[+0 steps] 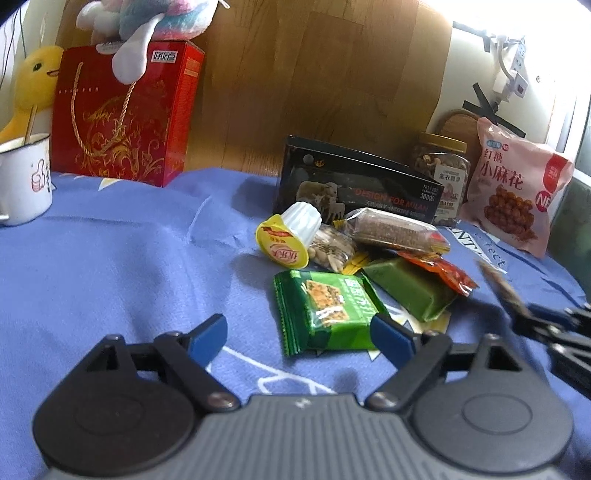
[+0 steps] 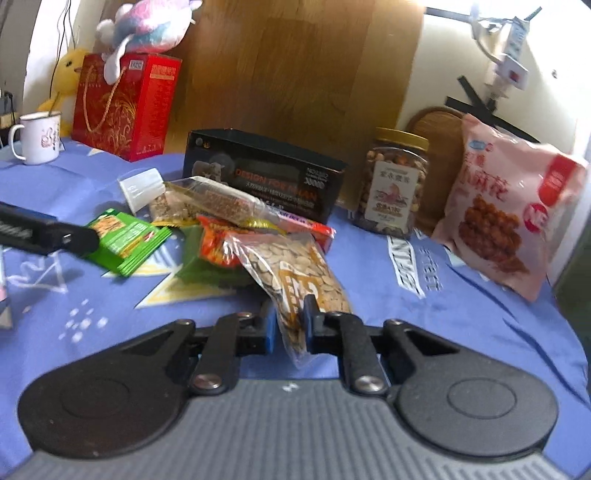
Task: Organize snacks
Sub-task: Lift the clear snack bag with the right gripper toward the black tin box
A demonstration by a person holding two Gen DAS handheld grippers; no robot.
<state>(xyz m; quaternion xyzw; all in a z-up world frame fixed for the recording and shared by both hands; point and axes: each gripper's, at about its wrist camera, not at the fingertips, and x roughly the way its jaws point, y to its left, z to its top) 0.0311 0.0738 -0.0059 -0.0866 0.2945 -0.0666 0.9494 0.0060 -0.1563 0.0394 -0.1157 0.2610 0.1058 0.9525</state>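
A pile of small snacks lies on the blue cloth before an open black box (image 1: 354,184) (image 2: 266,177). My left gripper (image 1: 299,338) is open and empty, its right finger touching the near corner of a green cracker pack (image 1: 325,310) (image 2: 122,240). My right gripper (image 2: 290,325) is shut on a clear bag of seeds (image 2: 295,269), held just above the cloth; it shows edge-on in the left wrist view (image 1: 502,286). A jelly cup (image 1: 291,236) lies on its side, next to a green bar (image 1: 410,291), a red packet (image 1: 443,273) and a clear-wrapped bar (image 1: 395,229).
A nut jar (image 2: 397,181) and a pink snack bag (image 2: 509,210) stand at the back right. A red gift box (image 1: 125,110) with a plush toy (image 1: 147,26) on top, a yellow duck (image 1: 33,81) and a white mug (image 1: 24,181) are at the back left.
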